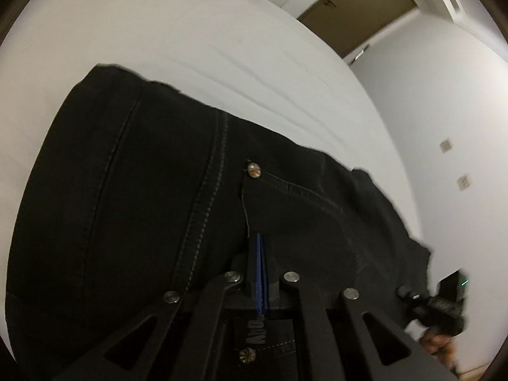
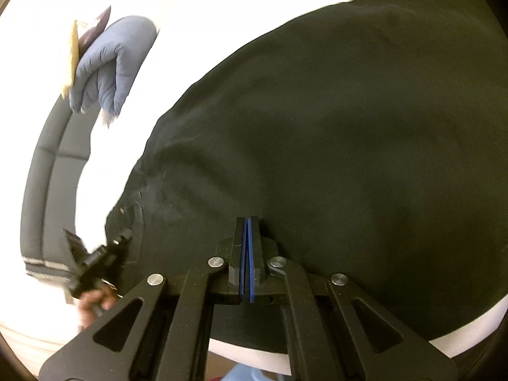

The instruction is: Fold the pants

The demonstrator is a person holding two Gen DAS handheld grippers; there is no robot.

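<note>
Because the black pants [image 1: 158, 190] are heavy, limp denim on the bed [image 1: 190, 47], grip the thick waistband; both hand-held grippers, left [image 1: 259, 238] and right [image 2: 247, 222], are closed and empty.

Bedroom, white-sheeted bed [image 1: 222, 47], brown door [image 1: 358, 3], plain white wall [image 1: 444, 95]

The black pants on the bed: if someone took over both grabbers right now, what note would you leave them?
Left gripper: jaws shut, over the pants near the pocket rivet; whether it pinches cloth cannot be told.
Right gripper: jaws shut, over a plain stretch of the same pants; whether it holds cloth cannot be told.
Pants lie spread on the white bed.
A blue garment lies apart on the bed.
Done: how many folds are made cannot be told.
Left: probably finish folding and smooth flat.
</note>
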